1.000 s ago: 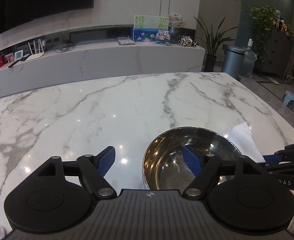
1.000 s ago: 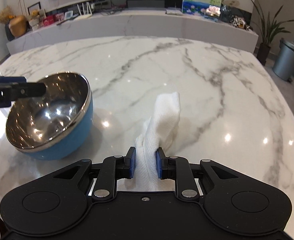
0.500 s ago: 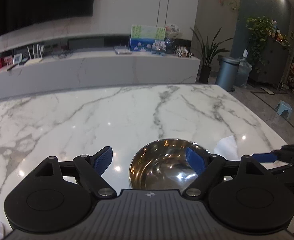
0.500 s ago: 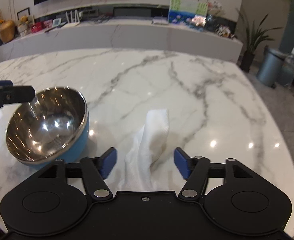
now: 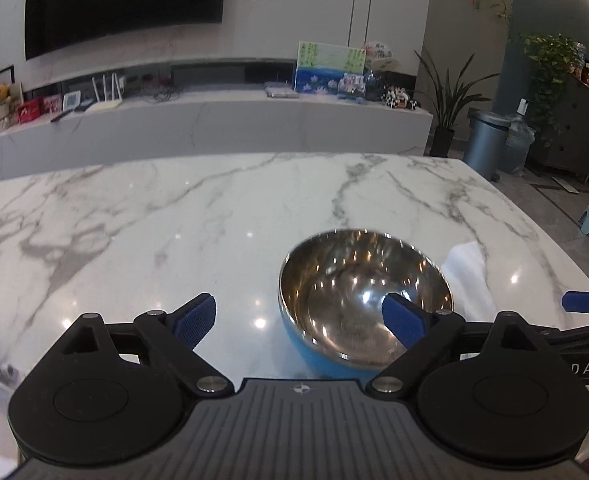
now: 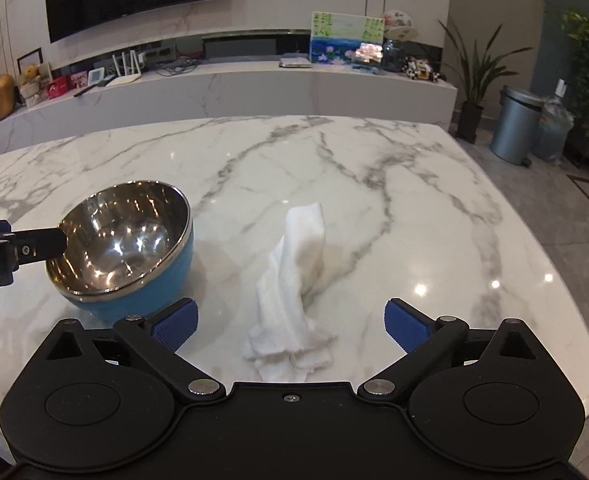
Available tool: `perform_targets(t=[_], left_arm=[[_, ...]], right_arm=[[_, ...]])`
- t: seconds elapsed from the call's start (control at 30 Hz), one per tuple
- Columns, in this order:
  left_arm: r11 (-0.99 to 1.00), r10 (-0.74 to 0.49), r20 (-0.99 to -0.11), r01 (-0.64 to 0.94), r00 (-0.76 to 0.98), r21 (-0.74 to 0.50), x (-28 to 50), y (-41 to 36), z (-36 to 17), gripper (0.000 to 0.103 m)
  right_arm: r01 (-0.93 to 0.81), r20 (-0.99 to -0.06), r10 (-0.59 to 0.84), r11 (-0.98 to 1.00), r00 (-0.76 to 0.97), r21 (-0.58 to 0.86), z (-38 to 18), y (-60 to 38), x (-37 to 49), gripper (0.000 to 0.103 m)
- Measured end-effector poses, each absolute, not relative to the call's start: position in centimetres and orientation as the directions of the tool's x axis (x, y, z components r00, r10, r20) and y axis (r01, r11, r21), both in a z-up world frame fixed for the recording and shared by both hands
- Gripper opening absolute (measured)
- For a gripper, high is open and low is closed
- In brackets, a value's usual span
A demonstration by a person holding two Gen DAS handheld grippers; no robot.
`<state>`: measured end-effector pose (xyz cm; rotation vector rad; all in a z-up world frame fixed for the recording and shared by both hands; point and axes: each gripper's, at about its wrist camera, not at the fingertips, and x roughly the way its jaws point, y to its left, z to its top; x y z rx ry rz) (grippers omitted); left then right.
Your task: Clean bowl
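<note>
On the counter (image 6: 374, 184) the bowl (image 6: 122, 248) sits tilted at left, the cloth (image 6: 294, 280) heaped just beside it at right, apart, each near one wide-open hand-held gripper.

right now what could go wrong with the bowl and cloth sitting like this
The bowl sits tilted on its rounded blue base, unheld, on glossy marble; a nudge might rock or slide it. The left tool, whose jaws have just been opening, has one pad over the bowl's rim and could clip it. The cloth stands crumpled between the right tool's just-opened jaws, untouched, and may slump.
</note>
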<state>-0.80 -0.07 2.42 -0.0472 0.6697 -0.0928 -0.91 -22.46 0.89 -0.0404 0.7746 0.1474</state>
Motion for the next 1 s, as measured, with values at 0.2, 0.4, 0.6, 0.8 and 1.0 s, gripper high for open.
perform_targets(t=[0.2, 0.4, 0.6, 0.8, 1.0], left_arm=[[0.995, -0.098, -0.664, 0.066, 0.742, -0.073, -1.4, -0.2, 2.1, 0.091], [0.997, -0.075, -0.663, 0.056, 0.745, -0.051, -2.2, -0.5, 1.9, 0.091], [0.998, -0.068, -0.684, 0.052, 0.727, -0.044, -2.6, -0.9, 1.4, 0.091], [0.998, -0.059, -0.670, 0.051, 0.740, -0.032, -3.0, -1.3, 1.8, 0.091], [0.997, -0.070, -0.659, 0.065, 0.749, -0.032, -3.5, -1.8, 2.2, 0.091]], right_arm=[[-0.192, -0.720, 0.155, 0.981, 0.677, 0.030, 0.8, -21.7, -1.7, 0.102], [-0.203, -0.717, 0.157, 0.979, 0.679, 0.023, 1.0, -21.6, -2.5, 0.102], [-0.189, -0.721, 0.180, 0.980, 0.669, 0.069, 0.6, -22.0, -3.0, 0.102], [-0.173, -0.716, 0.154, 0.984, 0.680, 0.048, 0.4, -22.2, -3.4, 0.102], [-0.155, -0.707, 0.156, 0.986, 0.690, 0.067, 0.6, -22.7, -3.7, 0.102]])
